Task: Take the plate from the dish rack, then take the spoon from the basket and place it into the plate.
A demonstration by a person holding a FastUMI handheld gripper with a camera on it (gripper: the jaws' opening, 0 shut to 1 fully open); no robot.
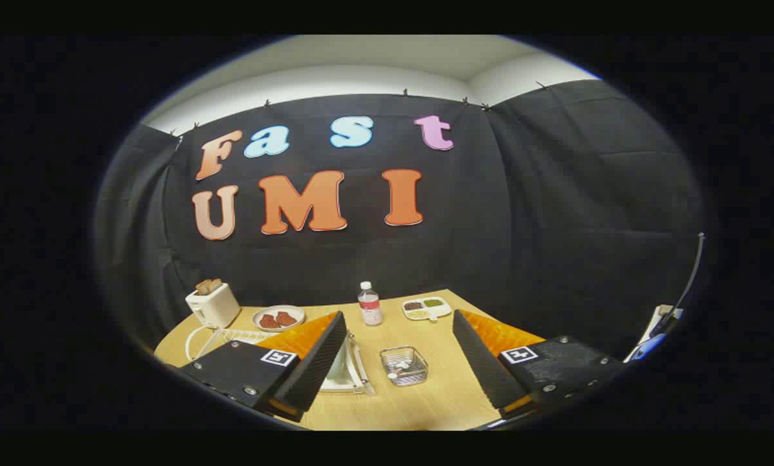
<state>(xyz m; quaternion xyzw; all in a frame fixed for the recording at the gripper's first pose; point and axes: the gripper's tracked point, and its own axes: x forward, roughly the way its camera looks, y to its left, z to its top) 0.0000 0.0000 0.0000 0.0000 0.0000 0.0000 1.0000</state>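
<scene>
Tool (400, 362) is spread wide, holding nothing, so we're at step one I'd say. Next it drops toward the plate (338, 378) in the dish rack (359, 369) by its left finger; basket (404, 366) sits between the fingers.

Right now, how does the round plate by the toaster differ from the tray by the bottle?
The round plate is circular and undivided; the tray is rectangular with compartments.
The plate holds reddish-brown pieces; the tray holds dark, green and pale fillings kept apart.
The plate sits next to the toaster; the tray sits on the bottle's other side.
Both are light-coloured, lie flat on the table and are beyond the open claw.
</scene>
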